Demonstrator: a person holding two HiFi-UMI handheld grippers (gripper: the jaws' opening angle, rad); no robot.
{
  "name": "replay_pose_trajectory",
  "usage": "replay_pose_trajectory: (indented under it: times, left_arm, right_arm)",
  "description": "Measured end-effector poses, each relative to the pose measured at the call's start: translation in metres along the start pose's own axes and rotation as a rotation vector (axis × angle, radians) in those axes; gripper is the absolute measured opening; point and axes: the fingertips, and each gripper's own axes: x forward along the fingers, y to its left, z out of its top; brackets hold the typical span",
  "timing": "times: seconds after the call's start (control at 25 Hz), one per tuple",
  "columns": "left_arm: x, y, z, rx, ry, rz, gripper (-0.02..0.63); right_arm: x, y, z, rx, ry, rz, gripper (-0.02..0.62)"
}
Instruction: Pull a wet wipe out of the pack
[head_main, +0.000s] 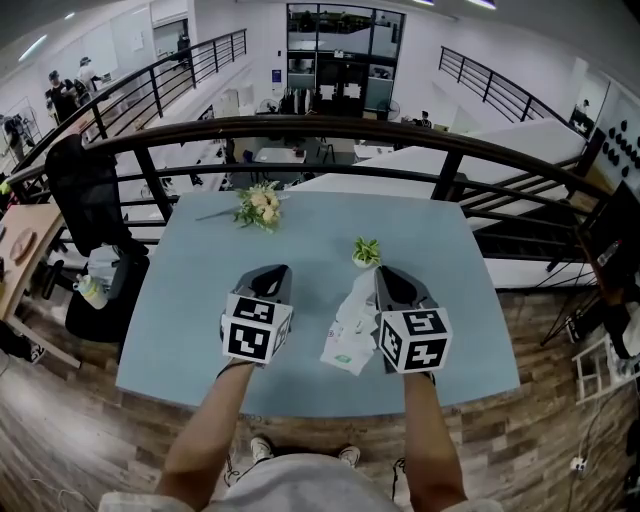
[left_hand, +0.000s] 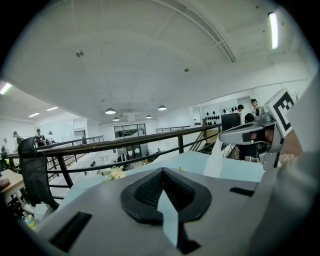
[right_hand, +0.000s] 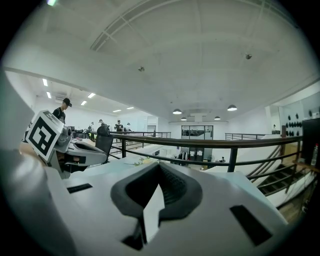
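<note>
1. The pack (head_main: 343, 347) lies on the counter (head_main: 190, 300) near its front edge. It sits between the two grippers, close beside the right one, with its long axis running roughly from the front edge toward the far edge.
2. The jaws of the right gripper (head_main: 383, 272) are pressed together on the wet wipe (head_main: 361, 300). In the left gripper view the white sheet hangs from their tip down toward the counter.
3. The wet wipe runs from the pack up and toward the far edge into the right jaws, so the pack lies below and behind those jaws. We cannot tell whether its lower end has cleared the pack's opening.
4. The jaws of the left gripper (head_main: 275, 270) are closed with nothing between them. They stand apart from the pack, on its left.
5. We judge the pull to be partly made. Finishing it calls for the right gripper to draw further along the sheet's line, away from the pack.
6. Risk, in our judgement: the pack is unheld and may lift with the sheet. The left gripper is the free one to pin it.
</note>
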Motion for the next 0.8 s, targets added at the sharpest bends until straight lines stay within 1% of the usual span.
replay_pose_trajectory:
  times: [0.8]
  left_arm:
    - [-0.0022,0.0074,0.0021,-0.007,-0.002,0.021,-0.006]
  right_arm:
    - [0.0054,0.0033,0.0005,0.002,-0.001,0.017,0.005]
